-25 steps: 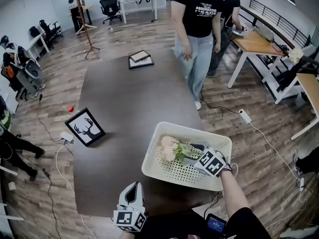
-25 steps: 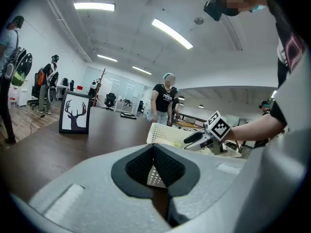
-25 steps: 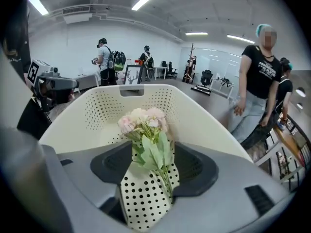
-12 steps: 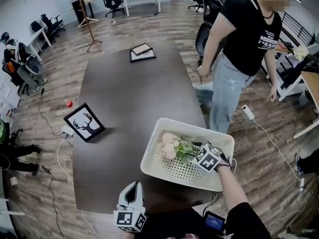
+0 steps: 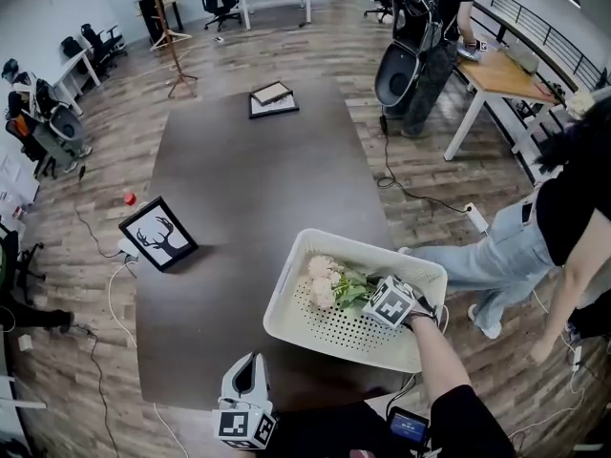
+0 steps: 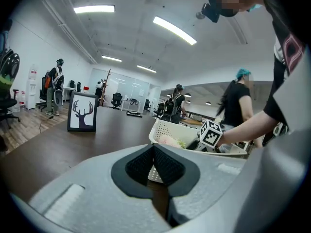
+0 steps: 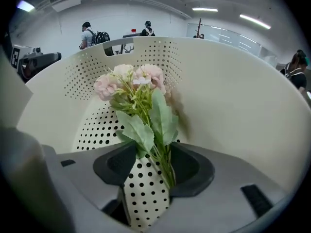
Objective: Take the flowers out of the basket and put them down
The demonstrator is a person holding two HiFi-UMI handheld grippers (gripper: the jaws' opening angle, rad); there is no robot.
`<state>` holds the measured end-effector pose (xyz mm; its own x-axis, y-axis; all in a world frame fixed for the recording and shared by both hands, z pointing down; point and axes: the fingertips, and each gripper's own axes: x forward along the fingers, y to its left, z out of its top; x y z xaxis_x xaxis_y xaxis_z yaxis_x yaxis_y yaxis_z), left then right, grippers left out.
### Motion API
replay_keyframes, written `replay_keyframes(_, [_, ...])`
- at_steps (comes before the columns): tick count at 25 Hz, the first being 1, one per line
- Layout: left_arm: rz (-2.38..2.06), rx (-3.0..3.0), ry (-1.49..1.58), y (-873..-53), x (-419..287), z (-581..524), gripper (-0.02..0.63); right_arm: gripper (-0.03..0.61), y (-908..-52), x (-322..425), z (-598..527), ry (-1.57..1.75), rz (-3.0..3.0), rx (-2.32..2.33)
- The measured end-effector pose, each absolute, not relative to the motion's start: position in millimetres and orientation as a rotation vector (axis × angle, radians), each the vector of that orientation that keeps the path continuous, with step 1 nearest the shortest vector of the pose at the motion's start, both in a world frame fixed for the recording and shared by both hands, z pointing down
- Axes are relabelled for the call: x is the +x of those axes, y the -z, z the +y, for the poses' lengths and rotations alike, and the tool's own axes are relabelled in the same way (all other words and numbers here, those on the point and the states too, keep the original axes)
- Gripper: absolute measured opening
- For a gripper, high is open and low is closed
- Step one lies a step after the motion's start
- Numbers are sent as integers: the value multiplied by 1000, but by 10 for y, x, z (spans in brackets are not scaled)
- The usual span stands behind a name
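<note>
Bright, even light from ceiling strips [image 6: 175, 30]; fisheye bending and dark corners ring both gripper views.

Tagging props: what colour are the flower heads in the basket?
Pale pink flower heads, clearest in the right gripper view.

Left gripper [image 5: 245, 368]: close to my body, near level, jaws together, nothing in them. Right gripper [image 5: 367, 294]: my forearm outstretched, gripper pitched steeply down, jaws apart and just closing, flower stems [image 7: 163, 154] between them, not yet pinched.
</note>
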<state>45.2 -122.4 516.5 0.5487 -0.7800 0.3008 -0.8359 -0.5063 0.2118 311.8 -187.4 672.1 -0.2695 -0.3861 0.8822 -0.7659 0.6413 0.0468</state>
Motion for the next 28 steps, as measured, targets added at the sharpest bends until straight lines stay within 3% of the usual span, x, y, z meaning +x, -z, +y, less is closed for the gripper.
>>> replay_keyframes(16, [-1380, 2406, -238, -5238, 434, -1120, 9, 95, -6728, 3145, -1912, -477, -1880, 915])
replay_keyframes(28, [-1365, 2428, -241, -5214, 409, -1135, 9, 66, -6721, 3141, -1914, -397, -1829, 937])
